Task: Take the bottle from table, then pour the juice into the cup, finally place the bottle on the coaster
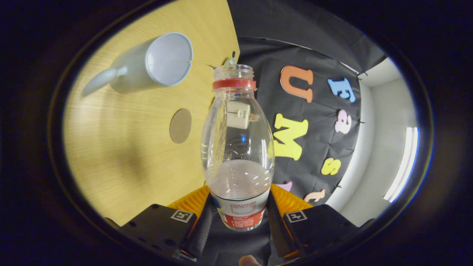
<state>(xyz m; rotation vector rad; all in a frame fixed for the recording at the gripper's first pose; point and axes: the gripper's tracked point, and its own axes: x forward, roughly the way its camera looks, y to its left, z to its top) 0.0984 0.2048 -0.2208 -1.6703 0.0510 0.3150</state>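
Note:
A clear plastic bottle [238, 147] with a red neck ring and no cap is clamped between the fingers of my gripper [239, 212], which is shut on its labelled lower part. A little pale juice lies in the bottle just above the label. The view is rolled, so the wooden table [122, 147] stands to the left of the bottle. A pale blue cup [151, 64] with a handle sits on the table beyond the bottle's mouth and to its left, its opening facing me. A round brown coaster [180, 125] lies on the table between the cup and the bottle.
The table's far edge runs just behind the bottle's mouth, with the black booth wall [314, 122] beyond it. A white wall and a bright strip light [401, 162] lie off to the right.

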